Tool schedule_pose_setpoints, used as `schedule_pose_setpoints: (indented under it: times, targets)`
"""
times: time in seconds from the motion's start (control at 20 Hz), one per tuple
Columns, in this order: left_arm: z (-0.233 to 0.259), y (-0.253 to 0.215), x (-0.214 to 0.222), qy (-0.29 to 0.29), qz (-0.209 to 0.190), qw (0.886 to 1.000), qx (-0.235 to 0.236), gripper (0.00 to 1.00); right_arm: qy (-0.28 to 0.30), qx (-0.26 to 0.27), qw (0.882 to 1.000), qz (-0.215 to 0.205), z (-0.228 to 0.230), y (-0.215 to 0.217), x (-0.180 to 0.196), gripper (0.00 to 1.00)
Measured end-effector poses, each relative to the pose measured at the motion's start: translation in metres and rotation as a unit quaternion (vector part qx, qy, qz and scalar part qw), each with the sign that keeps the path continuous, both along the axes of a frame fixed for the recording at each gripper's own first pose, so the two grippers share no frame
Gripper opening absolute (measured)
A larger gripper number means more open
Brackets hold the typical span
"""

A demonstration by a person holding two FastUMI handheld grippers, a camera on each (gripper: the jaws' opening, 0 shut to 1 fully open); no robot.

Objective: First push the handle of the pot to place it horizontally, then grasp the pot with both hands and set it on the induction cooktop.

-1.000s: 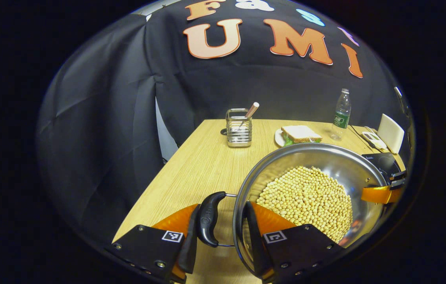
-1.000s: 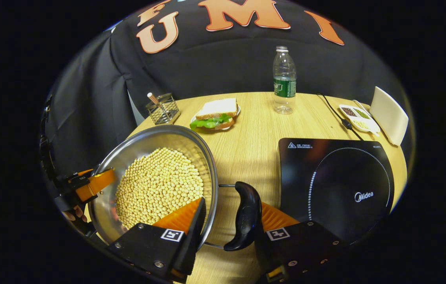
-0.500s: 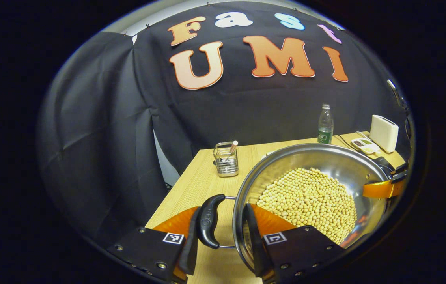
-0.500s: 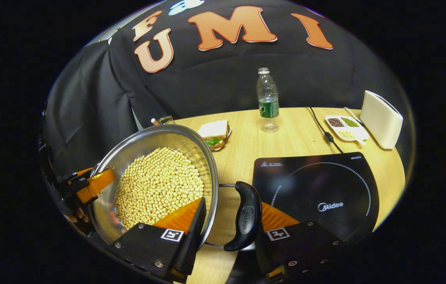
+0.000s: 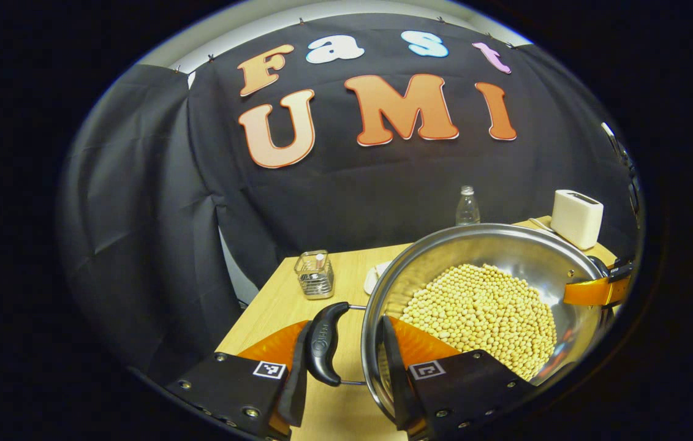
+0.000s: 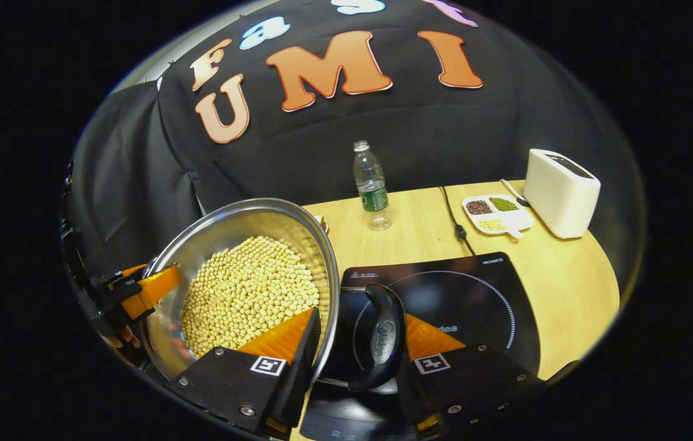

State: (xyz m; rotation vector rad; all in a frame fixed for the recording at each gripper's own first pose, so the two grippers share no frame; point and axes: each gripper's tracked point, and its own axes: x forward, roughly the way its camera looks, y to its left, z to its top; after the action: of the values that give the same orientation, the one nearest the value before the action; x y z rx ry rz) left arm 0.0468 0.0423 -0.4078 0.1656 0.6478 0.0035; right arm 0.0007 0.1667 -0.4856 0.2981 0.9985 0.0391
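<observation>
A steel pot [image 5: 505, 248] full of pale yellow beans [image 5: 481, 312] hangs lifted between both grippers. My left gripper [image 5: 344, 331] is shut across the pot's rim and its black left handle [image 5: 323, 352], one finger outside the handle and one inside the pot. My right gripper [image 6: 358, 324] is shut the same way on the black right handle [image 6: 383, 343] and the rim of the pot [image 6: 230, 229]. The black induction cooktop [image 6: 475, 306] lies under the right handle and reaches out to the right. Each gripper also appears at the pot's far rim: the right gripper [image 5: 594, 293] and the left gripper [image 6: 144, 288].
On the wooden table [image 5: 272, 306] stand a wire utensil holder [image 5: 315, 274], a plate [image 5: 375, 278], a water bottle [image 6: 372, 193], a white box-shaped appliance [image 6: 560, 193] and a compartment dish [image 6: 496, 214]. The cooktop's cable [image 6: 456, 226] runs toward the back.
Both grippers have lifted the pot and carried it to the right. The right handle, earlier over bare table, now hangs over the cooktop's left part. The grips have not changed.
</observation>
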Motion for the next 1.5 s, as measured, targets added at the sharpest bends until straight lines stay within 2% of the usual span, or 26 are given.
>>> schedule_pose_setpoints:
  times: [0.5,0.85,1.05,1.15,1.2,1.25,1.3,1.5]
  targets:
    - [-0.006,-0.1,0.018,-0.011,-0.041,0.998,-0.037,0.58,-0.012,-0.04,0.998,-0.048,0.014,-0.1,-0.012,0.61]
    - [-0.016,-0.152,0.033,-0.019,-0.057,0.997,-0.052,0.58,-0.012,-0.059,0.996,-0.072,0.012,-0.148,-0.011,0.61]
    - [-0.03,-0.176,0.04,-0.014,-0.064,0.996,-0.06,0.58,-0.008,-0.066,0.994,-0.083,0.003,-0.169,-0.01,0.61]
    - [-0.039,-0.186,0.042,-0.01,-0.066,0.996,-0.06,0.58,-0.005,-0.068,0.994,-0.087,0.004,-0.165,-0.011,0.61]
    - [-0.042,-0.19,0.043,-0.01,-0.067,0.996,-0.061,0.58,-0.002,-0.069,0.994,-0.09,0.004,-0.165,-0.011,0.57]
    - [-0.047,-0.194,0.044,-0.007,-0.068,0.996,-0.06,0.58,0.001,-0.069,0.994,-0.09,0.004,-0.165,-0.012,0.57]
    - [-0.051,-0.197,0.044,-0.005,-0.068,0.996,-0.061,0.58,0.005,-0.068,0.993,-0.092,0.004,-0.165,-0.012,0.61]
    - [-0.065,-0.206,0.045,0.004,-0.068,0.996,-0.062,0.58,0.012,-0.069,0.993,-0.092,0.007,-0.167,-0.011,0.61]
